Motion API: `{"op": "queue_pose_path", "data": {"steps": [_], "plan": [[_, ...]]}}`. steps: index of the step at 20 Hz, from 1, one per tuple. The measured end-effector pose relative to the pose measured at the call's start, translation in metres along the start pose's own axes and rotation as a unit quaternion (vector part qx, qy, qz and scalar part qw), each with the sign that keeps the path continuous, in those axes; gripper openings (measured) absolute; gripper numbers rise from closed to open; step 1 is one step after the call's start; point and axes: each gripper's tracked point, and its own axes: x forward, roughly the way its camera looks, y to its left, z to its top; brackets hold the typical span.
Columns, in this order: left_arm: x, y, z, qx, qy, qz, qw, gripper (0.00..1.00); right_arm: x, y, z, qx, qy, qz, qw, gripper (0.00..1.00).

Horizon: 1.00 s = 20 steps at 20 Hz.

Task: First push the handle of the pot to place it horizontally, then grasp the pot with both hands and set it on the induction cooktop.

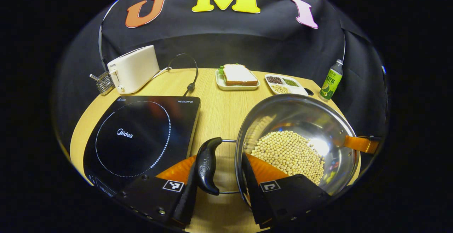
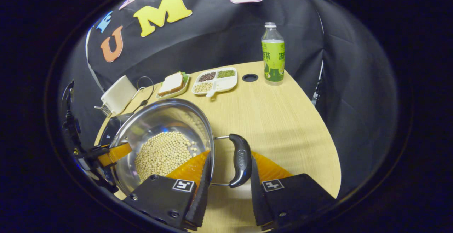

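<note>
The pot (image 1: 297, 144) sits on the round wooden counter (image 1: 219, 112), just to the right of the black induction cooktop (image 1: 141, 141). It is shiny and has a heap of pale beans (image 1: 288, 153) inside. It is not on the cooktop.

In the left gripper view, the left tongs (image 1: 219, 187) are at the pot's left side. The black left handle (image 1: 207, 165) stands in the gap between the two fingers. One finger lies to the left of the handle and looks like it touches it. The other finger reaches over the pot's rim, above the beans. The tongs are partly open, and I cannot tell if both fingers press on anything.

In the right gripper view, the right tongs (image 2: 228, 187) are at the pot's (image 2: 162, 137) other side. The black right handle (image 2: 240, 160) stands between its fingers too. One finger crosses the rim and the other lies just beside the handle. These tongs are partly open as well, and the squeeze is not clear.

Each view also shows the other tongs far off at the pot's far edge.

At the back of the counter are a white toaster (image 1: 132, 68), a sandwich on a plate (image 1: 237, 75), a tray of beans and seeds (image 1: 285, 84) and a green bottle (image 1: 332, 81).
</note>
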Motion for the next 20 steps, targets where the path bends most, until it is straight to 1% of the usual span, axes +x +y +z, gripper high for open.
{"op": "queue_pose_path", "data": {"steps": [1, 2, 3, 9, 13, 19, 20], "plan": [[-0.003, 0.002, 0.004, -0.003, -0.003, -0.002, 1.000, 0.63, -0.003, 0.004, 0.005, 0.002, -0.005, 0.001, 1.000, 0.53], [-0.007, 0.003, 0.009, -0.007, -0.006, -0.003, 1.000, 0.63, -0.006, 0.008, 0.009, 0.003, -0.007, 0.002, 1.000, 0.56], [-0.010, 0.005, 0.014, -0.006, -0.007, -0.004, 1.000, 0.63, -0.010, 0.011, 0.013, 0.001, -0.009, 0.002, 1.000, 0.53], [-0.035, 0.028, 0.041, -0.005, -0.020, -0.006, 1.000, 0.63, -0.035, 0.048, 0.034, 0.001, -0.013, 0.003, 1.000, 0.53], [-0.051, 0.063, 0.057, -0.010, -0.020, 0.001, 1.000, 0.63, -0.046, 0.084, 0.038, 0.002, -0.011, 0.009, 1.000, 0.53], [-0.075, 0.122, 0.061, -0.014, -0.019, 0.018, 1.000, 0.63, -0.050, 0.152, 0.034, -0.001, -0.005, 0.023, 1.000, 0.53], [-0.078, 0.133, 0.061, -0.012, -0.018, 0.021, 1.000, 0.63, -0.050, 0.164, 0.032, -0.001, -0.003, 0.026, 1.000, 0.56]]}}
